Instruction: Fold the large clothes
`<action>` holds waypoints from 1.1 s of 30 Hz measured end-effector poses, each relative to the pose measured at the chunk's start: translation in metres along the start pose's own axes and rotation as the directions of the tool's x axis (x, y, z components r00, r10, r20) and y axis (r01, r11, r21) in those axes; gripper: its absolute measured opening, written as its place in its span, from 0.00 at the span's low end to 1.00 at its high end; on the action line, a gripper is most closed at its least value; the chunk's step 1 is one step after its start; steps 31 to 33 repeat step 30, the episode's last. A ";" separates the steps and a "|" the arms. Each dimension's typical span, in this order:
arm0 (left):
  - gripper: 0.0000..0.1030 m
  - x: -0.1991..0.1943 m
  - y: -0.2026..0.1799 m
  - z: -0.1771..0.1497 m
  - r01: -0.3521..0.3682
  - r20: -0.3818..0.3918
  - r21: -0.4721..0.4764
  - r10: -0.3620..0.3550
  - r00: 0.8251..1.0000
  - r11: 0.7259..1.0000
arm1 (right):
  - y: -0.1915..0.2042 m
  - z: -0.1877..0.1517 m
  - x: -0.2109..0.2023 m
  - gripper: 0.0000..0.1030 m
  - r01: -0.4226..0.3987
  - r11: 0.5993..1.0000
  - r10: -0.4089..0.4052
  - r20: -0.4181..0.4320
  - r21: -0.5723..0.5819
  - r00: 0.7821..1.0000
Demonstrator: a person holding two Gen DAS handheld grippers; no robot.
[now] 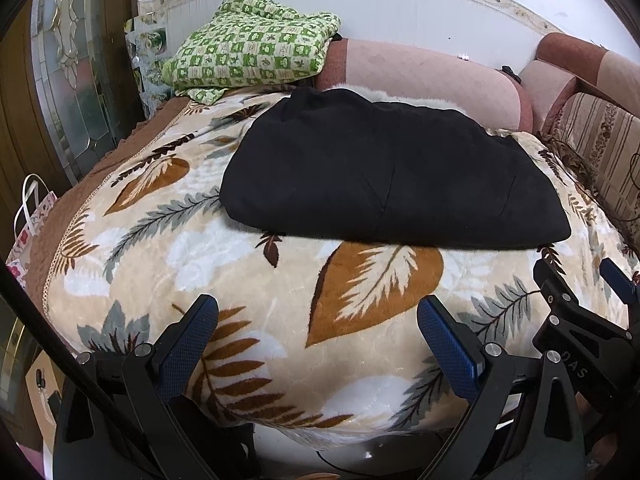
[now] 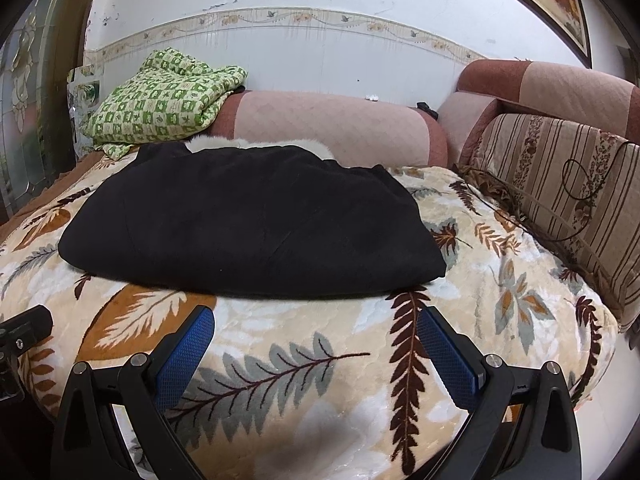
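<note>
**A:** A tiled white wall (image 2: 320, 68) at the back, a pink quilted sofa back (image 2: 328, 128) below it, and spread across the seat a big plush leaf-print blanket (image 2: 280, 372) as the working surface.

**B:** And on that blanket lies the black garment (image 2: 248, 224), folded into a thick, roughly rectangular bundle towards the sofa back. A bit of white fur trim (image 2: 256, 144) peeks out along its far edge.

**A:** Behind it to the left, a green checked cloth (image 1: 256, 48) is heaped on the armrest, well apart from the work.

**B:** Both tools hang back over the front of the blanket. The left gripper (image 1: 320, 344) has its jaws spread wide, nothing between them; the right gripper (image 2: 316, 352) likewise, blue pads apart and empty.

**A:** How will that bundle handle?

**B:** Looks soft, bulky, fairly heavy for cloth. Layers may slide on each other. I'd pinch the near folded edge at both corners, biting deep through all the layers, not the top one.
</note>
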State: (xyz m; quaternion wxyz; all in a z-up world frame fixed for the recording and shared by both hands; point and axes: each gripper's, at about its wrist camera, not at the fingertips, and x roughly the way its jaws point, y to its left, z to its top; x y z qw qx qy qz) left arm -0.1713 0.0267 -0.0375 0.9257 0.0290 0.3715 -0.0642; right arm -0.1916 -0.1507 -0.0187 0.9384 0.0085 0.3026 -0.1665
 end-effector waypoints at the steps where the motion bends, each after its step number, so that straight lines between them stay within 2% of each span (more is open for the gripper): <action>1: 0.96 0.000 0.000 0.000 0.000 0.001 0.001 0.000 1.000 1.000 | 0.000 0.000 0.000 0.99 -0.001 1.000 0.001 0.001 0.000 1.000; 10: 0.96 0.000 0.000 0.000 0.023 -0.009 -0.003 -0.023 1.000 1.000 | 0.000 -0.001 -0.001 0.99 -0.008 1.000 0.008 -0.009 0.004 1.000; 23: 0.96 -0.006 -0.001 -0.001 0.021 0.018 0.005 -0.021 1.000 1.000 | 0.005 -0.004 -0.003 0.99 -0.023 1.000 0.023 -0.003 -0.010 1.000; 33: 0.96 -0.001 -0.001 -0.001 0.036 -0.019 0.000 -0.036 0.999 0.999 | 0.005 -0.006 0.000 0.99 -0.027 1.000 0.027 -0.015 -0.013 1.000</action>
